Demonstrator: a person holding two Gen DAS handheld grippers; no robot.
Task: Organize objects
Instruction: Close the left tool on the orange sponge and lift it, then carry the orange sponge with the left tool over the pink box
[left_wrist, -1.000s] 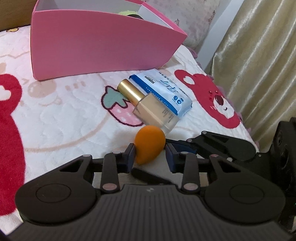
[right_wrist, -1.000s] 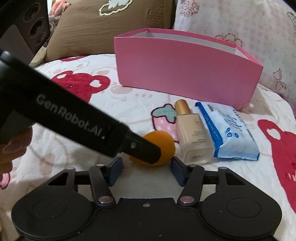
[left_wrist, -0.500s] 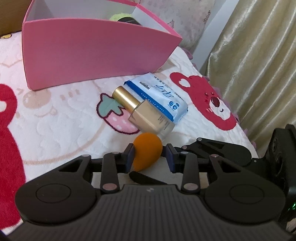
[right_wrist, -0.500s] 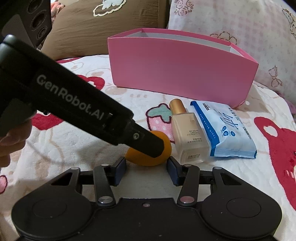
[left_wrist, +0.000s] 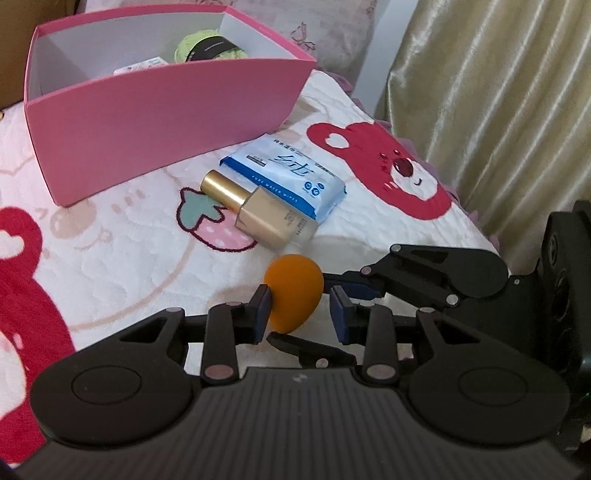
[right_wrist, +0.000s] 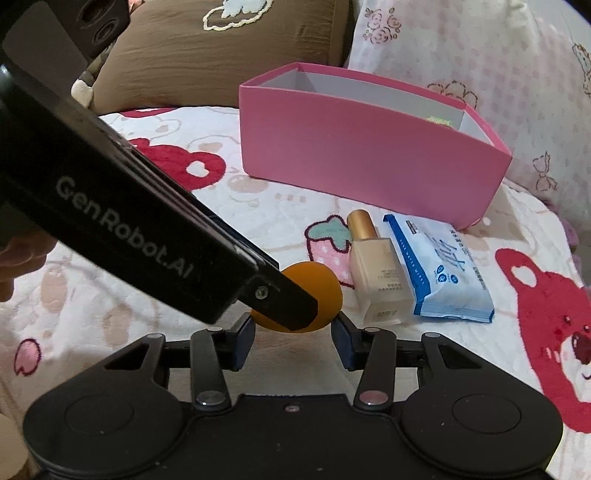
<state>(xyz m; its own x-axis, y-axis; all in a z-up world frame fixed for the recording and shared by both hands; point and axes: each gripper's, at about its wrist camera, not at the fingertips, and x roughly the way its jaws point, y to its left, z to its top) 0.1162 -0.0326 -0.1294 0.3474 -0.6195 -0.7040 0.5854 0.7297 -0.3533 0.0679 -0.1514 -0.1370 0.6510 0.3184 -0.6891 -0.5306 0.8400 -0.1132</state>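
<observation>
Pinching the orange sponge (left_wrist: 295, 291) in the left gripper (left_wrist: 300, 308), jaws drawn narrow, with one pad (left_wrist: 261, 308) pushed into its flank. Hard to say whether the opposite pad presses as firmly, since a sliver of gap seems to show there, so best judged a light hold. Sits out in front of the pink box (left_wrist: 159, 122), on the side of its long front wall and well apart from it, seemingly just clear of the bedspread (left_wrist: 110, 258). Between it and that wall, the foundation bottle (left_wrist: 273, 221) and the wipes pack (left_wrist: 291, 173), both lying flat and touching each other, the pack nearer the box. Egg-shaped, with the fat end pointing toward the box and the thin end back toward the palm, so the long axis runs roughly along the fingers and the grip falls across the short way. Right gripper (right_wrist: 294, 328) brought in crosswise from the side away from the box, its jaws spread wider than the sponge and pressing nothing. Left hand therefore the one placed to carry. Ahead, by judgement: up and over the bottle and pack, across the front wall, then down into the open box.
</observation>
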